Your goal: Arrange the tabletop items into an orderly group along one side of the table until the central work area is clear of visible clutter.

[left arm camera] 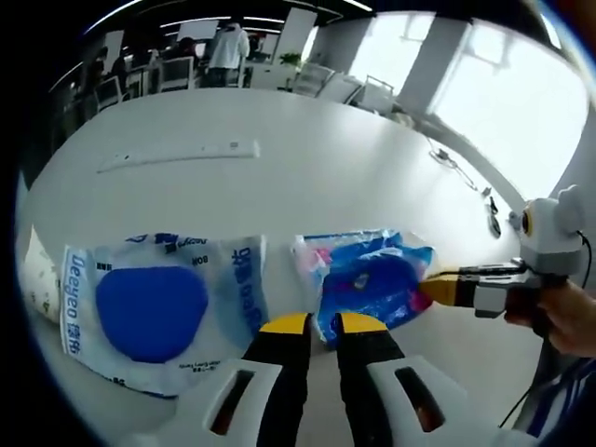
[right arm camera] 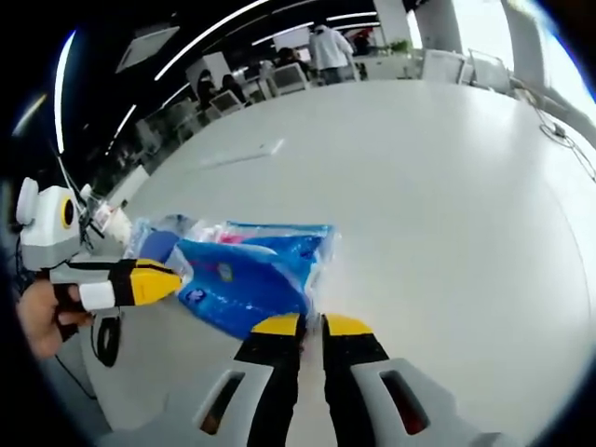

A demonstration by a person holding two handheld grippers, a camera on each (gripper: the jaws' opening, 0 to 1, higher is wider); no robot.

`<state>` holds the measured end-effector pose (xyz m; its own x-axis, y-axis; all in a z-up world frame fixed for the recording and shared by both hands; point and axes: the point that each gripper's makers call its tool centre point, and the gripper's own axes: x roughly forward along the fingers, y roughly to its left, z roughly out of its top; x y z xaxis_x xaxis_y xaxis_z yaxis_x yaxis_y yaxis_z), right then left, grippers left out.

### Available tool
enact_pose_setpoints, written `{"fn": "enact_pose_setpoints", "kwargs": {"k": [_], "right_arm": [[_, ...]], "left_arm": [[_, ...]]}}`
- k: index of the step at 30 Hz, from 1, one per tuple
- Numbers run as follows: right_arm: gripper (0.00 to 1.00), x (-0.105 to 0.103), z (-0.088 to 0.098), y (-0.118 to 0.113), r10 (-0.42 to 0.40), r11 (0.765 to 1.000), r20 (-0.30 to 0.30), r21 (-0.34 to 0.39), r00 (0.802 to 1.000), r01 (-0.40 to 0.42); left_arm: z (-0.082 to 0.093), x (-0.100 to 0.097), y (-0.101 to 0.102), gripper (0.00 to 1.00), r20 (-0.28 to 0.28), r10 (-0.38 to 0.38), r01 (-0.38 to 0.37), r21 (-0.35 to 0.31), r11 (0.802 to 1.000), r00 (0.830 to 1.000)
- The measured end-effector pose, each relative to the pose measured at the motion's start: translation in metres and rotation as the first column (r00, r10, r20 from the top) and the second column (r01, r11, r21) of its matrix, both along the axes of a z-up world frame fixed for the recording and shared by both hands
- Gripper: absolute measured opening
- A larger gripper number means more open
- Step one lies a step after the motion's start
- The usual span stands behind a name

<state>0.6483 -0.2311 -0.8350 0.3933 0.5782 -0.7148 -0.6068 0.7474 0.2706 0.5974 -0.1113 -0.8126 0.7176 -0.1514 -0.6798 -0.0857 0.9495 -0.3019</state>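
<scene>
So in the left gripper view there's a big white table [left arm camera: 372,168] with two plastic packs lying flat near the close edge. The left one is a white pack [left arm camera: 154,307] with a big blue blob printed on it and blue lettering down the sides. Just beside it to the right is a crinkly blue pack [left arm camera: 368,279] with a bit of pink and white at its top-left corner. The two packs are near each other with a small gap of bare table between.

The left gripper [left arm camera: 321,326] sits at the lower edge of the blue pack. Its yellow-tipped jaws are nearly together with just a thin slot between them, and they look pinched on the pack's edge, though honestly I can't tell for sure whether they've got plastic in there.

The right gripper [left arm camera: 433,289] comes in from the right of that view, held by a hand [left arm camera: 563,317], its yellow tip touching the blue pack's right edge.

In the right gripper view it's the same deal from the other side: the right gripper [right arm camera: 312,326] has its jaws close together at the pack's [right arm camera: 247,275] near edge, and the left gripper [right arm camera: 172,277] pokes in from the left at the pack's other end.

Farther out on the table lies a long white strip [left arm camera: 182,154]. People and chairs are way in the background.
</scene>
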Motion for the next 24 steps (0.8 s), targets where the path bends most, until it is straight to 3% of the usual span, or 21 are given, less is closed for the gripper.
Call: {"fn": "enact_pose_setpoints", "kwargs": {"k": [6,9,13,18,24], "right_arm": [[0.12,0.002,0.0,-0.002,-0.006,1.0,0.007,0.0,1.0,0.006],[0.14,0.001,0.001,-0.001,-0.006,1.0,-0.002,0.004,1.0,0.006],[0.19,0.003,0.004,-0.001,-0.005,1.0,0.015,0.0,1.0,0.005],[0.25,-0.001,0.007,0.002,-0.004,1.0,0.024,0.002,1.0,0.004],[0.53,0.0,0.009,0.001,-0.004,1.0,0.073,0.007,0.997,0.004]], "left_arm": [[0.005,-0.001,-0.003,0.15,0.022,-0.002,0.002,-0.001,1.0,1.0],[0.008,-0.001,-0.007,0.19,0.042,-0.009,0.011,-0.042,0.999,0.999],[0.013,0.0,-0.006,0.31,0.058,-0.005,0.008,-0.048,0.999,0.998],[0.024,0.005,-0.01,0.48,0.121,-0.027,0.032,-0.046,0.998,0.992],[0.025,0.003,-0.003,0.71,0.133,-0.037,0.033,0.031,0.999,0.99]]}}
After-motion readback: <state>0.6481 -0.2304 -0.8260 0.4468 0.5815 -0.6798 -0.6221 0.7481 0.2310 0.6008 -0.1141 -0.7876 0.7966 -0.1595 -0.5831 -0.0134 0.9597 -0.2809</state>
